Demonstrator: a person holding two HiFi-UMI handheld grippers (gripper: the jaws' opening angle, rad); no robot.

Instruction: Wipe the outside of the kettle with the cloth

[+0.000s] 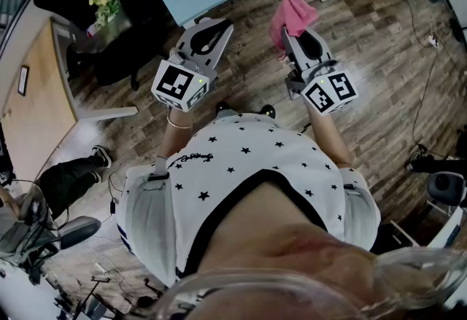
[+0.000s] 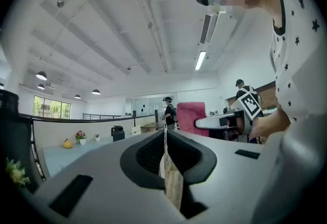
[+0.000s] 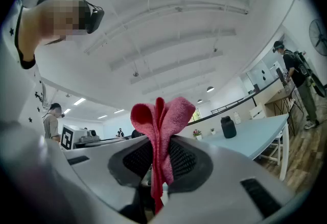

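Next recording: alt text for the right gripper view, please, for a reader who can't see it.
The right hand-held gripper is shut on a folded pink cloth that sticks up between its jaws. Beyond it, to the right, a dark kettle stands on a pale blue table in a bright room.

The person holds both grippers out before the chest, side by side and apart, pointing away. The left gripper (image 1: 216,28) has its fingers pressed together. The right gripper (image 1: 293,34) has its fingers clamped on a pink cloth (image 1: 294,12).
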